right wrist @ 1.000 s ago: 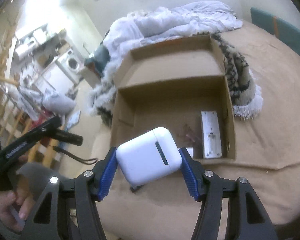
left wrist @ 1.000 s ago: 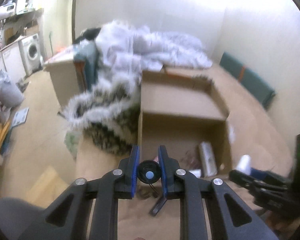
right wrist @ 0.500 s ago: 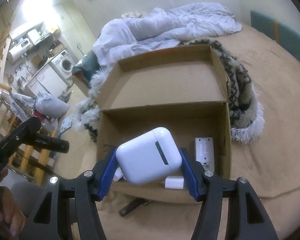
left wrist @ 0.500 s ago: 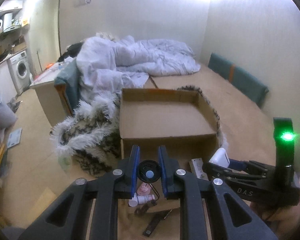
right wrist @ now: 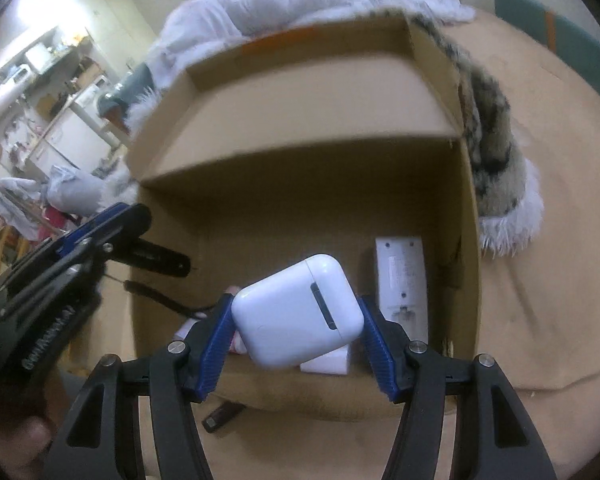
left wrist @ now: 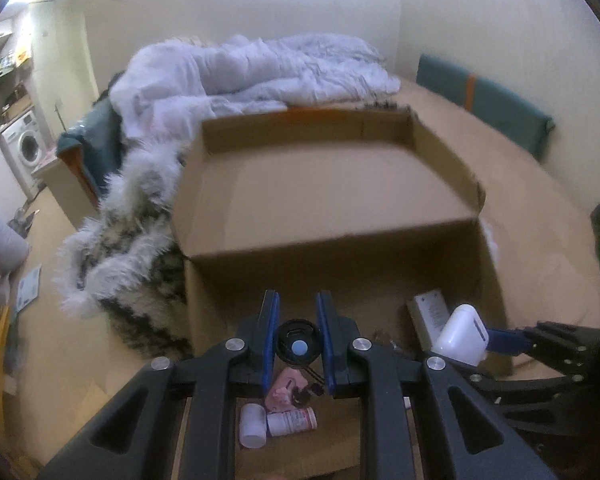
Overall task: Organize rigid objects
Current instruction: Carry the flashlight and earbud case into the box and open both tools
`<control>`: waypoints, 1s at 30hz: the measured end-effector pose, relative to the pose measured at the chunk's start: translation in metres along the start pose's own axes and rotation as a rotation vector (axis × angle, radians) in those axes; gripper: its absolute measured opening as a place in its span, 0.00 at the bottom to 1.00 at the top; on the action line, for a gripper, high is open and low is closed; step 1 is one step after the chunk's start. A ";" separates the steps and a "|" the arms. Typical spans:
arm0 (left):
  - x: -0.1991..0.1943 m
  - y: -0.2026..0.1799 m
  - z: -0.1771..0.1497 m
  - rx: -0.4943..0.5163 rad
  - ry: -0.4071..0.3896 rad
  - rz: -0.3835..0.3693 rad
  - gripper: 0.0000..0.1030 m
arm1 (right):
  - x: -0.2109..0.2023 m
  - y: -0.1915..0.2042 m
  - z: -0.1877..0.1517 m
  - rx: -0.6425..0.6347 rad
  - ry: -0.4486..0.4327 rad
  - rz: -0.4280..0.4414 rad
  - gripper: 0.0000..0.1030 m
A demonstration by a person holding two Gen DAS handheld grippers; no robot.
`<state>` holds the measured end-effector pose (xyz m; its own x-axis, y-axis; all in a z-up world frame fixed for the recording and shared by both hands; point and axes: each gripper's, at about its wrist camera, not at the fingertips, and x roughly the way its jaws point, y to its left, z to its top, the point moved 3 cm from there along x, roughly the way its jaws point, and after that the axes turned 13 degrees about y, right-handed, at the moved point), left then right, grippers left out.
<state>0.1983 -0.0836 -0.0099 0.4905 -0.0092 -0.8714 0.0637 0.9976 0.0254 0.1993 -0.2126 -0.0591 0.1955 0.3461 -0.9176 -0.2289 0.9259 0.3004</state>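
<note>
The right hand-held gripper (right wrist: pixel 298 338) clamps a white earbud case (right wrist: pixel 296 310) at half width, over the near end of the open cardboard box (right wrist: pixel 300 92). The left hand-held gripper (left wrist: pixel 298 346), nearly closed, pinches a small black torch-like thing (left wrist: pixel 299 343), though blur hides just what it is. Lower each until it almost meets the box floor, clear of the white bottles (left wrist: pixel 274 424) and the white adapter (right wrist: pixel 402 280), then let go.

- cardboard box (left wrist: pixel 324 184): plain brown
- earbud case (right wrist: pixel 296 310): glossy white, dark slot
- gripper pads (right wrist: pixel 214 354): blue, black arms
- fur throw (left wrist: pixel 120 248), left of frame: white and dark mottled
- duvet (left wrist: pixel 240 76), upper centre: white
- small bottles (left wrist: pixel 276 424): white, pink label
</note>
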 end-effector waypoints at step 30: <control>0.063 -0.008 -0.045 0.113 0.145 0.129 0.28 | 0.048 -0.021 0.002 0.115 0.178 0.021 0.63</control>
<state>0.1897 -0.0895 -0.0865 0.3714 0.1362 -0.9184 0.1093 0.9759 0.1889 0.2157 -0.2147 -0.1090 0.0184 0.3431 -0.9391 -0.1192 0.9333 0.3387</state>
